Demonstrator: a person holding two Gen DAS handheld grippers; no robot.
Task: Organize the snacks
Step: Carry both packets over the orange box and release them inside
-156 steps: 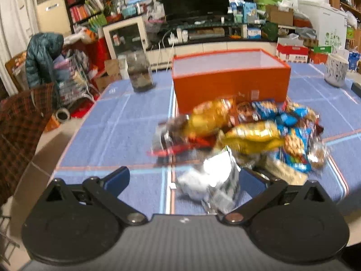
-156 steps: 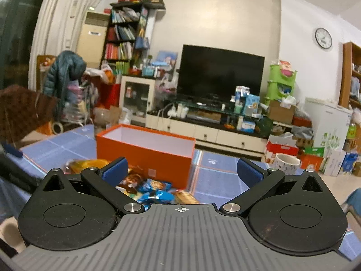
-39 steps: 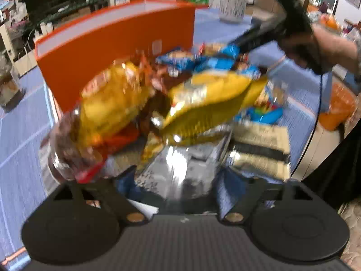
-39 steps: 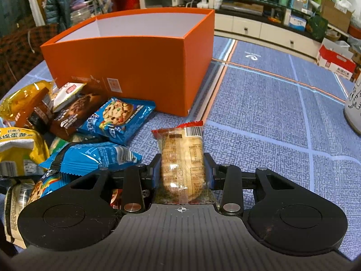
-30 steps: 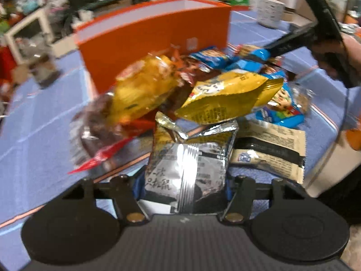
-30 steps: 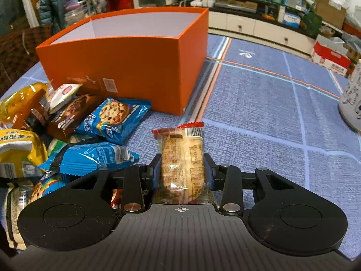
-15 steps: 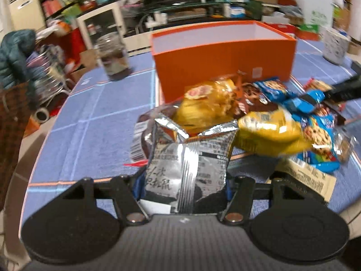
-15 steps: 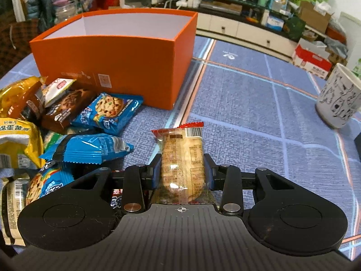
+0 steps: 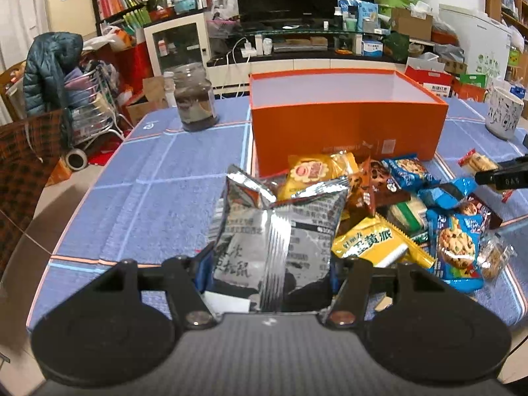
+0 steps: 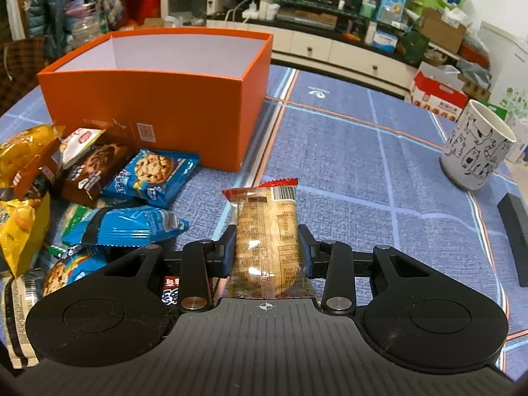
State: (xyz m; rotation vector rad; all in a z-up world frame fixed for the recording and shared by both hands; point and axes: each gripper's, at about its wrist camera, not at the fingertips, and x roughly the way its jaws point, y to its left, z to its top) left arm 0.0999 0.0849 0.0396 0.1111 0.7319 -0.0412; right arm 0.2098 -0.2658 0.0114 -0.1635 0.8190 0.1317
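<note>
My left gripper (image 9: 267, 274) is shut on a silver foil snack bag (image 9: 274, 231) and holds it above the blue tablecloth, in front of the snack pile (image 9: 412, 211). My right gripper (image 10: 267, 244) is shut on a clear-wrapped biscuit packet with a red end (image 10: 267, 227), raised over the cloth right of the pile (image 10: 109, 198). The open orange box (image 9: 346, 122) stands behind the pile; it also shows in the right wrist view (image 10: 158, 102), and what shows of its inside is bare. The right gripper's tip and its packet show at the right edge of the left wrist view (image 9: 478, 163).
A glass jar (image 9: 194, 99) stands on the table left of the box. A white cat-print mug (image 10: 475, 145) stands at the right, with a black object (image 10: 514, 231) near the table's right edge. The table's front edge lies just below the left gripper.
Both grippers have closed on their packets and lifted them. In the last second the left gripper swung back and up to face the box; the right one rose slightly.
</note>
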